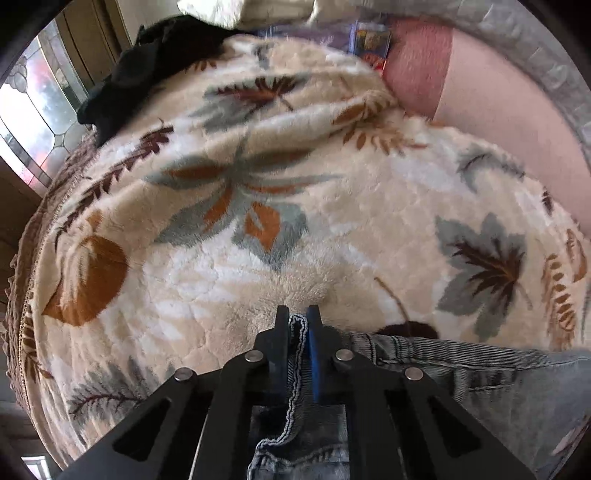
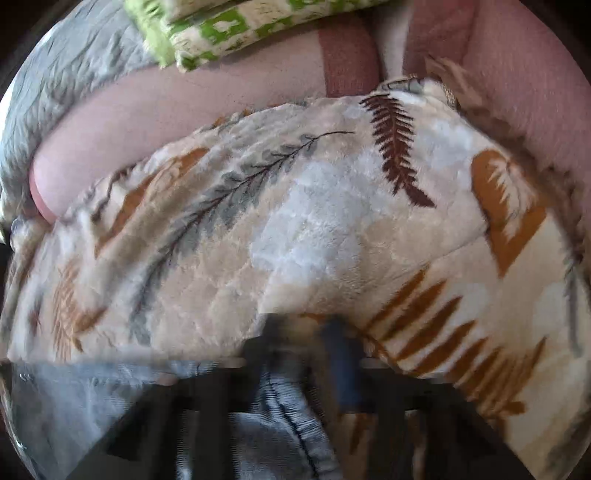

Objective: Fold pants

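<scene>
The left gripper (image 1: pixel 297 314) was clamped on a stitched edge of the grey denim pants (image 1: pixel 461 373), which lay at 5 o'clock on the leaf-print plush blanket (image 1: pixel 258 184). In the blurred right wrist view, the right gripper (image 2: pixel 306 328) had its fingers closed on a seamed fold of the pants (image 2: pixel 280 417) at 6 o'clock, over the blanket (image 2: pixel 314 221). A green-patterned pillow (image 2: pixel 229 26) sat at 12 o'clock, and a black garment (image 1: pixel 147 70) lay at 10 o'clock in the left view.

Bed cover: plush leaf-print blanket (image 1: pixel 229 177)
Window: leaded glass (image 1: pixel 33 122), daylit, far left
Bedding: pink sheet (image 2: pixel 155 110)
</scene>
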The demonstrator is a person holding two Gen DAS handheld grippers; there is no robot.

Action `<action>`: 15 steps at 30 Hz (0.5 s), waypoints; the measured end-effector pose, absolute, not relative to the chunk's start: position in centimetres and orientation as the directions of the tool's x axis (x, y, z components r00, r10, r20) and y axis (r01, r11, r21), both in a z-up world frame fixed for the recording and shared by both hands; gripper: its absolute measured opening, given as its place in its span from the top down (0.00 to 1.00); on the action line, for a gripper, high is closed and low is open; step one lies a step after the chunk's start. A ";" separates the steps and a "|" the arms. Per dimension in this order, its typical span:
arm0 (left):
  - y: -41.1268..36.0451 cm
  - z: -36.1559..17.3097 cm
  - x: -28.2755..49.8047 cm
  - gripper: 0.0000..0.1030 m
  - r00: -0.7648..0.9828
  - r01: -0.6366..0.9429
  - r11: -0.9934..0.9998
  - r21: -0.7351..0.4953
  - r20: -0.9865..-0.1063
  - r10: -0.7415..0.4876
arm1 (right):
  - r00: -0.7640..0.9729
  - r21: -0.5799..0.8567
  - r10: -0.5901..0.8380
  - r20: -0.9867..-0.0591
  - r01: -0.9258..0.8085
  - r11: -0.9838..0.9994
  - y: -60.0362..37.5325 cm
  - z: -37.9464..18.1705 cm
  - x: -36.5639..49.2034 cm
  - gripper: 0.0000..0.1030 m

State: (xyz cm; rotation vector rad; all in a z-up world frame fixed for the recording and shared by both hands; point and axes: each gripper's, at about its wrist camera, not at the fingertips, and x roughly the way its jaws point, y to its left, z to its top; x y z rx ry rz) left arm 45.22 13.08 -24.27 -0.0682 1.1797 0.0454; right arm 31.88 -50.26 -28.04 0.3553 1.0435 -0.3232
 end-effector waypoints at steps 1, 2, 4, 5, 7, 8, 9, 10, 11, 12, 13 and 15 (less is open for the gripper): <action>13.3 -23.5 44.7 0.92 0.395 -0.067 0.997 -0.045 -0.918 -0.015 | 0.487 0.171 -0.058 -0.871 0.414 0.894 -50.4 -27.2 31.3 0.96; 13.5 -22.7 44.2 0.92 0.406 -0.062 0.996 -0.057 -0.913 -0.027 | 0.504 0.184 -0.054 -0.862 0.411 0.893 -50.5 -26.4 30.7 0.97; 13.9 -20.9 43.2 0.92 0.430 -0.046 0.996 -0.080 -0.901 -0.053 | 0.539 0.226 -0.031 -0.842 0.403 0.887 -51.0 -24.6 29.4 1.00; 13.8 -20.0 42.7 0.92 0.443 -0.036 0.996 -0.083 -0.895 -0.058 | 0.562 0.254 -0.017 -0.827 0.401 0.880 -51.3 -23.5 28.5 1.00; 13.7 -18.4 41.6 0.92 0.469 -0.020 0.998 -0.061 -0.882 -0.044 | 0.593 0.282 -0.018 -0.805 0.409 0.868 -52.0 -21.2 26.7 1.00; 13.7 -17.8 41.1 0.92 0.476 -0.016 0.998 -0.062 -0.878 -0.047 | 0.588 0.284 -0.017 -0.809 0.416 0.864 -52.2 -20.7 26.3 0.99; 13.6 -17.3 40.5 0.92 0.481 -0.017 0.998 -0.065 -0.875 -0.049 | 0.582 0.300 -0.001 -0.813 0.421 0.856 -52.5 -20.3 25.9 0.99; 13.7 -16.7 40.0 0.92 0.485 -0.023 0.997 -0.070 -0.873 -0.050 | 0.581 0.322 0.023 -0.814 0.419 0.849 -52.7 -20.2 25.7 0.96; 13.7 -16.3 39.6 0.92 0.490 -0.023 0.997 -0.078 -0.870 -0.056 | 0.572 0.340 0.047 -0.819 0.418 0.843 -52.7 -20.3 25.7 0.81; 13.6 -16.0 39.2 0.92 0.495 -0.022 0.996 -0.081 -0.867 -0.059 | 0.556 0.347 0.063 -0.829 0.422 0.837 -52.7 -20.8 25.7 0.67; 13.4 -15.6 38.8 0.92 0.501 -0.019 0.997 -0.081 -0.863 -0.061 | 0.537 0.346 0.073 -0.840 0.428 0.835 -52.4 -21.4 26.1 0.33; 13.1 -15.0 38.0 0.92 0.513 -0.005 0.997 -0.078 -0.856 -0.064 | 0.548 0.333 0.055 -0.835 0.423 0.843 -52.0 -21.9 26.4 0.23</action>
